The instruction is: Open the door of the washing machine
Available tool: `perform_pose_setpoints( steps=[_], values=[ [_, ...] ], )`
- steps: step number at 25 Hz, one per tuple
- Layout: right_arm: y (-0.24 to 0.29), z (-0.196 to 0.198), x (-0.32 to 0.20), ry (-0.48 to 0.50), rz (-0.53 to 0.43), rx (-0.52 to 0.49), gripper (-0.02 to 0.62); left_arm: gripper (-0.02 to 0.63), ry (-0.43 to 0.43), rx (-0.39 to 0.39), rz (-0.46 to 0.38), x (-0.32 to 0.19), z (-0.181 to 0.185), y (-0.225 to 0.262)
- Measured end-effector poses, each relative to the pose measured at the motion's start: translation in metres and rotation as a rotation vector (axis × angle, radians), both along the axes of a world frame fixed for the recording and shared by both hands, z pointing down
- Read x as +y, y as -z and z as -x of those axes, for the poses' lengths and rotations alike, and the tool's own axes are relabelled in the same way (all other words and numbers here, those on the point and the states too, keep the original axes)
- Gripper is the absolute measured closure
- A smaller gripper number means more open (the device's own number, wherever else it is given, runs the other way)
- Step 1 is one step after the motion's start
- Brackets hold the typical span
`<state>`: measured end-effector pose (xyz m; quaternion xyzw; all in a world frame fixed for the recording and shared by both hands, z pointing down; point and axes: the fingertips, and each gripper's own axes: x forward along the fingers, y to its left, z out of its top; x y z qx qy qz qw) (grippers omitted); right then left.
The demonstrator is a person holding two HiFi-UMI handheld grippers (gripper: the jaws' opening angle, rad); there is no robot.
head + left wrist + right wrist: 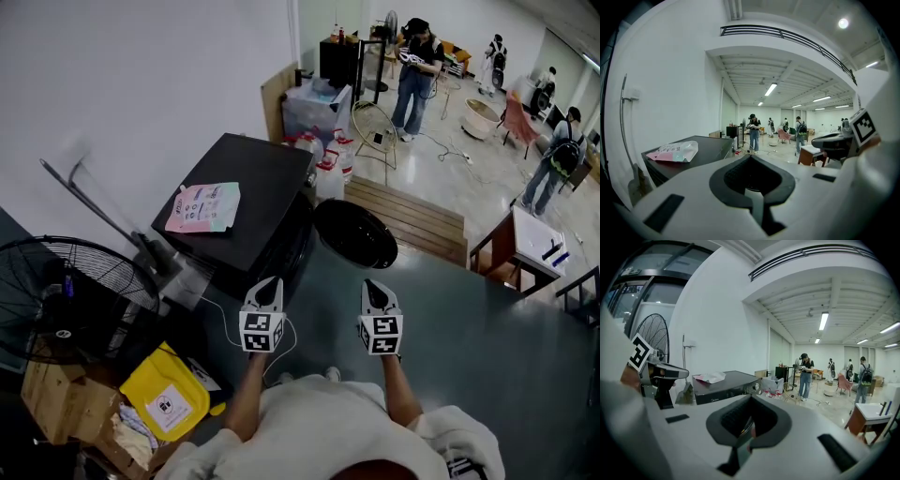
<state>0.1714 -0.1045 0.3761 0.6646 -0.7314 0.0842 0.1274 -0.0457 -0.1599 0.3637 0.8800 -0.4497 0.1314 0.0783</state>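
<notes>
Black washing machine (246,178), round door (356,234) swung open. Left gripper (270,283) and right gripper (375,285) just short of it, jaws clenched, empty.

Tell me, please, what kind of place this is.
Probably a large workshop or lab hall: a black washing machine, a floor fan, and several people working farther back.

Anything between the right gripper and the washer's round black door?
Nothing: in the head view only bare grey floor separates the right gripper from the open round black door of the black washing machine.
</notes>
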Motion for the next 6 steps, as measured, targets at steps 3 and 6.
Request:
perform_pose_setpoints(
  steps=[3,6],
  values=[
    [-0.0005,0.003,-0.0003,0.001,0.004,-0.002,0.597,0.598,-0.003,-0.001,-0.005,-0.0001,0.0016,0.0013],
    [0.0001,0.0049,0.0004,0.003,0.004,-0.002,0.597,0.598,-0.004,0.002,-0.006,0.0005,0.0029,0.0016]
  ],
)
